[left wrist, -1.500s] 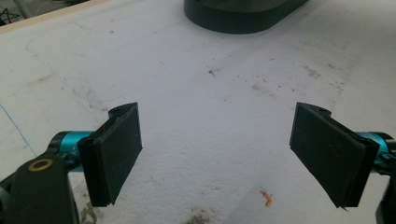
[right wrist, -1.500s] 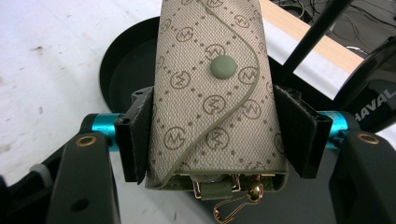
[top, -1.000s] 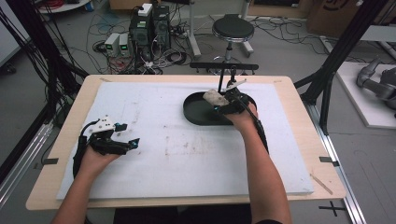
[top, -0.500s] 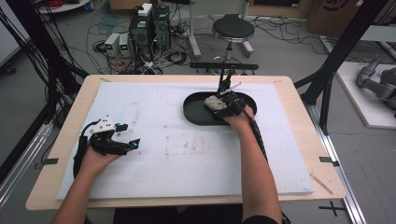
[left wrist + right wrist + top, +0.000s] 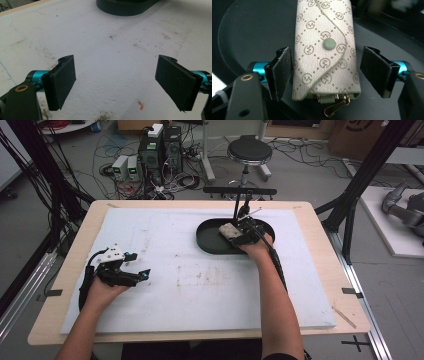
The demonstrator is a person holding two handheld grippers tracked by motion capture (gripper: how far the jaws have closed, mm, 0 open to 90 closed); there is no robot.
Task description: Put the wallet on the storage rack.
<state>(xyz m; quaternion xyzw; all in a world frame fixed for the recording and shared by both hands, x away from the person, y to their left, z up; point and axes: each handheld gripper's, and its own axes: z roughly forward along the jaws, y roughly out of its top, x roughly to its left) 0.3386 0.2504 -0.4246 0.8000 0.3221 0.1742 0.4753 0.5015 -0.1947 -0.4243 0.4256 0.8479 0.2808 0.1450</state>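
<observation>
A beige patterned key pouch point(image 5: 324, 47) with a green snap lies flat in the black oval tray point(image 5: 247, 30), its metal clasp end toward the camera. My right gripper point(image 5: 327, 67) is open around it: the left pad touches the pouch's side and the right pad stands a small gap away. In the high view the pouch point(image 5: 230, 230) sits in the tray point(image 5: 207, 244) at the table's far middle, under my right gripper point(image 5: 240, 236). At the left of the white mat, my left gripper point(image 5: 140, 265) rests open with nothing between its jaws point(image 5: 116, 80).
A white foam mat point(image 5: 200, 285) covers the wooden table. A thin black stand point(image 5: 238, 202) rises just behind the tray, and the tray's edge point(image 5: 125, 8) appears far off in the left gripper view. A stool point(image 5: 249, 151), computers point(image 5: 161, 145) and cables lie on the floor beyond.
My right gripper has come down and slightly nearer with the pouch, which now lies in the tray with the jaws parted. The left gripper has not moved.
</observation>
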